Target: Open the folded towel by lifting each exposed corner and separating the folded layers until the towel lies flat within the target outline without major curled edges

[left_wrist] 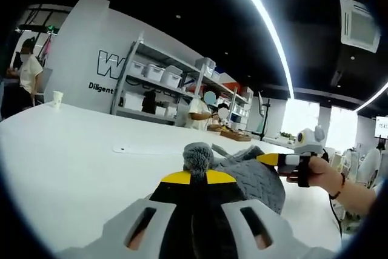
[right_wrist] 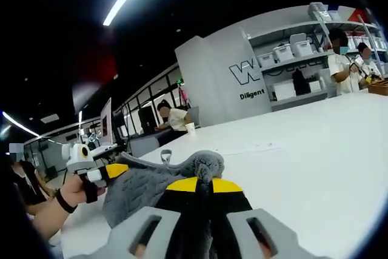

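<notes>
A grey knitted towel (left_wrist: 257, 180) hangs bunched between my two grippers, just above the white table (left_wrist: 73, 168). In the left gripper view, my left gripper (left_wrist: 197, 178) is shut on a fluffy corner of it, which sticks up between the yellow tips. My right gripper (left_wrist: 271, 159), held by a hand, pinches the towel's far edge on the right. The right gripper view shows my right gripper (right_wrist: 204, 184) shut on another tuft of the towel (right_wrist: 142, 189). There the left gripper (right_wrist: 115, 171) grips the towel's other end at the left. A faint outline (left_wrist: 130, 148) is marked on the table beyond.
A paper cup (left_wrist: 57, 97) stands at the table's far left edge. Shelving with white bins (left_wrist: 163, 86) lines the wall behind, where people (left_wrist: 199, 112) work at a bench. Another person (right_wrist: 173, 118) sits beyond the cup (right_wrist: 190, 128).
</notes>
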The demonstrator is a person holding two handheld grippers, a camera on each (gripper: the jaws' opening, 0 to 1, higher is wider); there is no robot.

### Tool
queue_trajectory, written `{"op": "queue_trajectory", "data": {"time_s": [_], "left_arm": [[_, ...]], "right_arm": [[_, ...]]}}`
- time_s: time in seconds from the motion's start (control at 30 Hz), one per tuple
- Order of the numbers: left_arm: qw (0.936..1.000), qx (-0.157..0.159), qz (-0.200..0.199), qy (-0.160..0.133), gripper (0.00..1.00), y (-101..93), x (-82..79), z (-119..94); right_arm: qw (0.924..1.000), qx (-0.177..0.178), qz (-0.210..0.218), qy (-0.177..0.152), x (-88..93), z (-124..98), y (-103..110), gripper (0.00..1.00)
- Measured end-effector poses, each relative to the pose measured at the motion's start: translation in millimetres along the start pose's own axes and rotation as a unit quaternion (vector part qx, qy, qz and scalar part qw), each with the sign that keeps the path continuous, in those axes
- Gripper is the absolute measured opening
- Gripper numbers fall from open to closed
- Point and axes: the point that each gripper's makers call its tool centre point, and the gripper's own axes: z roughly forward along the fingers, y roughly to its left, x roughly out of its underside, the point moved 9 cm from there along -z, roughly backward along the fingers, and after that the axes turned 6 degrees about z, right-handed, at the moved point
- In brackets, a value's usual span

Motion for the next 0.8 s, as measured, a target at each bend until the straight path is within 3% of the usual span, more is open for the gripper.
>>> {"op": "queue_trajectory", "data": {"time_s": [0.3,0.5,0.63,0.8], "left_arm": [[0.9993,0.002,0.038,-0.003,0.03,-8.7,-1.2,-6],[0.9997,0.013,0.022,-0.006,0.02,-5.8,1.8,-10],[0.9991,0.016,0.038,-0.007,0.02,-7.6,0.9,-13],[0.9983,0.012,0.056,-0.016,0.02,-13.0,-4.9,-19]], "right_arm": [[0.9998,-0.009,-0.013,-0.009,0.2,-10,8,0.0],[0.9996,-0.014,-0.022,-0.01,-1.1,-13,14,0.0],[0.9985,-0.01,-0.054,-0.009,-1.4,-15,18,0.0],[0.9985,-0.005,-0.05,-0.021,0.2,-20,25,0.0]]}}
